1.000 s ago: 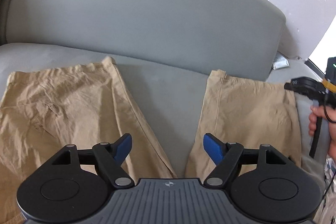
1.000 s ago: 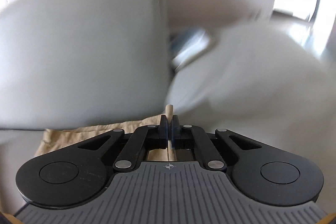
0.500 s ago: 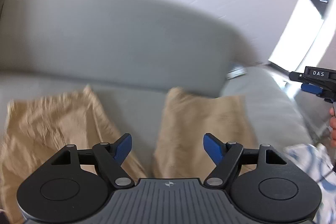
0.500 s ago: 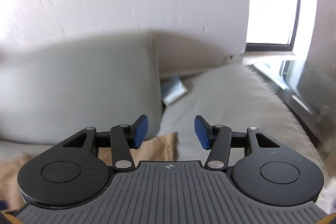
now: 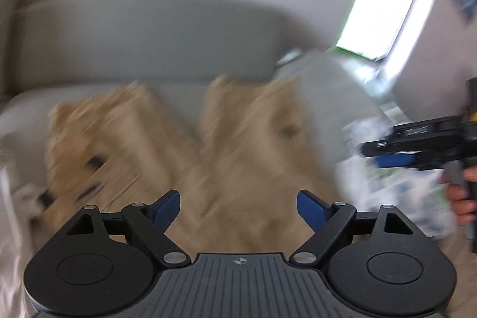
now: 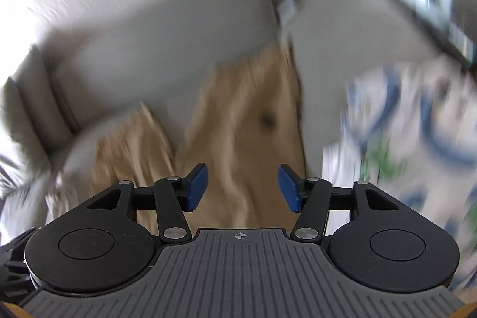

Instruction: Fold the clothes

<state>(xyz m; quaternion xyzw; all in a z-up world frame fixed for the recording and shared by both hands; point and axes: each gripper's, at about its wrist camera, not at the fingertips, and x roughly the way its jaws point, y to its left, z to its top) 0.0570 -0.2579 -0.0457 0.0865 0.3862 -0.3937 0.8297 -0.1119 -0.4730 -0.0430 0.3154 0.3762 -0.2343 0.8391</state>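
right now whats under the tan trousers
The tan trousers lie spread on the grey sofa seat, which shows between the two legs. Anything beneath the cloth itself is covered.

Tan trousers (image 5: 253, 145) spread flat on the grey sofa seat, two legs splayed apart toward the backrest, cloth creased and motion-blurred, lying beyond and below the blue fingers (image 5: 167, 206), touching neither pair, white blue-patterned garment (image 6: 411, 121) heaped right of the fingers
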